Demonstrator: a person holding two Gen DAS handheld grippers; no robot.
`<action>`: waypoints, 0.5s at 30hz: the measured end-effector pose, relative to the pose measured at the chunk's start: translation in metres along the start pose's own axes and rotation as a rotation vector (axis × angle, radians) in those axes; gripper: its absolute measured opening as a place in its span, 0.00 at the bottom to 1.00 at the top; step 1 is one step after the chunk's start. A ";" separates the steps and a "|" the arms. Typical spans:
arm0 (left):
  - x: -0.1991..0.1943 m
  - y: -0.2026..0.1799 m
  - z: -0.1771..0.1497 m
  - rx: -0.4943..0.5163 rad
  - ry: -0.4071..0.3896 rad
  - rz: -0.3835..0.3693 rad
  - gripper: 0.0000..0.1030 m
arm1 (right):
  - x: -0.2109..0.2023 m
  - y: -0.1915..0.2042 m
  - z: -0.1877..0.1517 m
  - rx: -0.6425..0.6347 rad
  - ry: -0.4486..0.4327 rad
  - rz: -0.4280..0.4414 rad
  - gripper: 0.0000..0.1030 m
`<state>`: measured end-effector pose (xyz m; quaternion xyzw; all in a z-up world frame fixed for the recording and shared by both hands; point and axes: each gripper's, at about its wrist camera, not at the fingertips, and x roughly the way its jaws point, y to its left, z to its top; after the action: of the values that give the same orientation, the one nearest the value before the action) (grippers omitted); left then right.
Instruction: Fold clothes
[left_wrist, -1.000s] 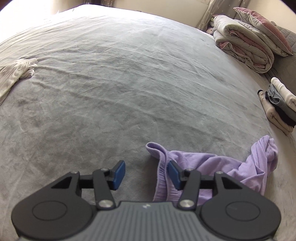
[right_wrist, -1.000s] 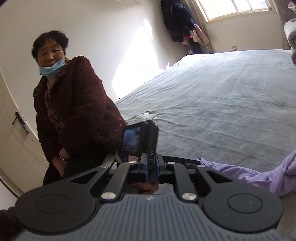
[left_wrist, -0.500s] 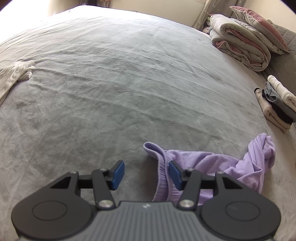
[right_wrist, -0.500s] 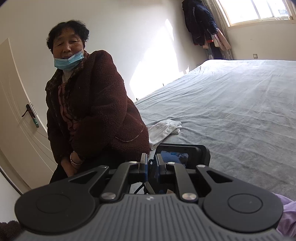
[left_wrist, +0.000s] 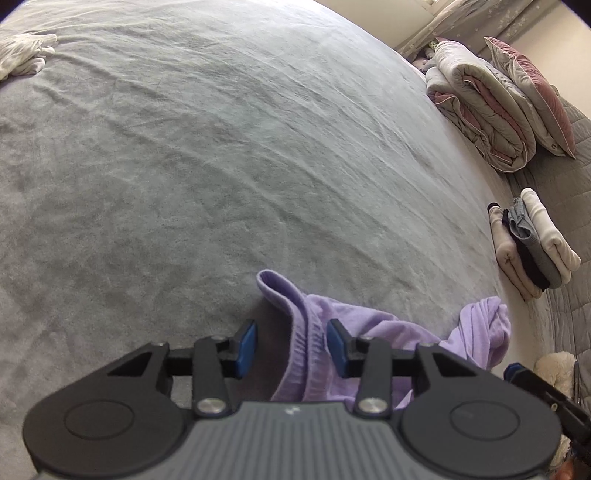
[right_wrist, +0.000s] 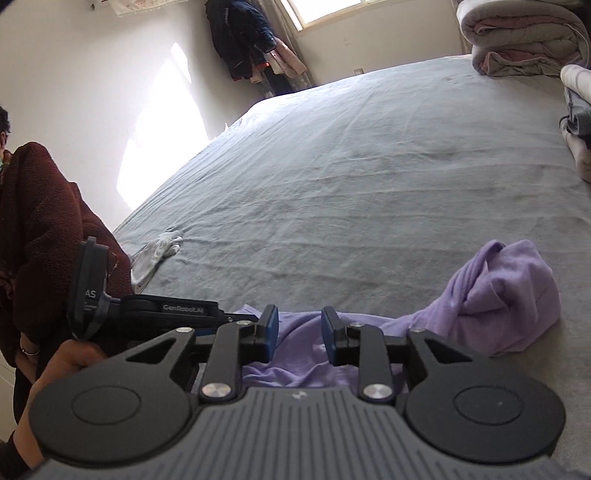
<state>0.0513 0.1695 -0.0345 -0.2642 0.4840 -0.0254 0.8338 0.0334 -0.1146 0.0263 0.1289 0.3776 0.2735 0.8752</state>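
Observation:
A crumpled lilac garment (left_wrist: 373, 332) lies on the grey bed (left_wrist: 221, 166) near its front edge. My left gripper (left_wrist: 291, 347) is open, its blue pads either side of the garment's ribbed waistband edge, just above the cloth. In the right wrist view the same garment (right_wrist: 502, 299) lies bunched to the right. My right gripper (right_wrist: 299, 334) is open low over its flatter part. The left gripper's body (right_wrist: 147, 314) shows at the left of that view, in a hand.
A stack of folded clothes (left_wrist: 528, 243) sits at the bed's right side, with rolled quilts and a pillow (left_wrist: 491, 107) behind it. A white garment (right_wrist: 155, 254) lies at the bed's left edge. A person in a dark red coat (right_wrist: 40, 236) stands by the bed.
My right gripper has opened and swung from facing the person to facing the bed, low over the lilac garment. My left gripper has edged right so the waistband lies between its pads.

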 end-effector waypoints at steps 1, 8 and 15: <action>0.003 0.000 0.000 -0.008 -0.006 -0.005 0.14 | 0.003 -0.010 -0.001 0.018 0.010 -0.025 0.30; -0.029 -0.012 0.020 0.053 -0.287 0.055 0.05 | -0.006 -0.049 0.009 0.056 -0.063 -0.149 0.46; -0.054 -0.014 0.052 0.118 -0.539 0.179 0.37 | -0.008 -0.062 0.013 0.089 -0.065 -0.154 0.47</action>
<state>0.0679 0.1955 0.0353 -0.1686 0.2640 0.0914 0.9453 0.0622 -0.1702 0.0127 0.1470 0.3694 0.1842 0.8989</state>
